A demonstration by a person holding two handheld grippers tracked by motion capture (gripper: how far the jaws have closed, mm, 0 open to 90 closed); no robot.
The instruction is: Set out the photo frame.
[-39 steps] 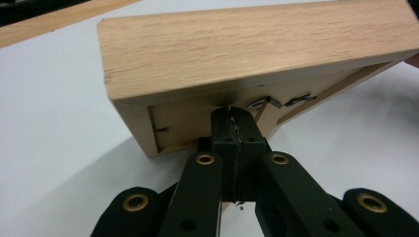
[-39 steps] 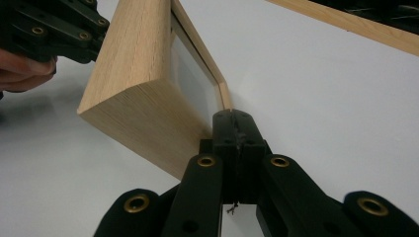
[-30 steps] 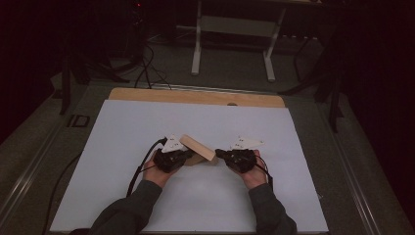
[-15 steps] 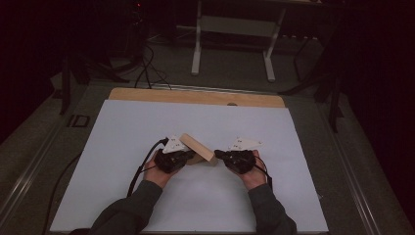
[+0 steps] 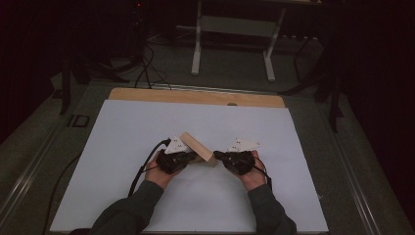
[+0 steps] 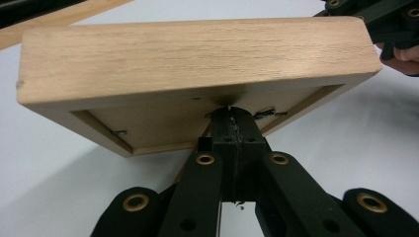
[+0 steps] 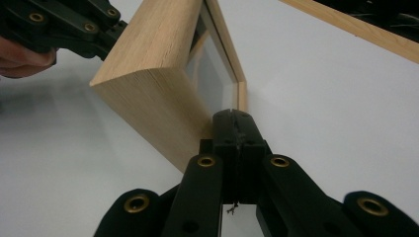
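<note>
- Nothing was seen to move since the earlier high views: both hands and the wooden frame (image 5: pixel 198 148) were found just where they had been, near the middle of the white table sheet (image 5: pixel 122 147).
- Left gripper (image 5: pixel 192 156) was seen with its jaws fully shut, tips pressed against the frame's recessed back (image 6: pixel 163 123) in the left gripper view; no part of the frame was gripped between them.
- Right gripper (image 5: pixel 219 155) was likewise seen shut, its closed tips set against the near right corner of the frame, at the edge beside the glass (image 7: pixel 210 74).
- Frame was held tilted, one long edge resting on the sheet, propped between the two closed tips rather than clamped.
- Wooden board (image 5: pixel 195 97) at the far edge of the table was left well apart.
- From the stillness, a pause was judged: the frame was being steadied on edge, and either standing it up or laying it flat was not yet done.
- A slip was judged possible, since only pushing contact was given.
</note>
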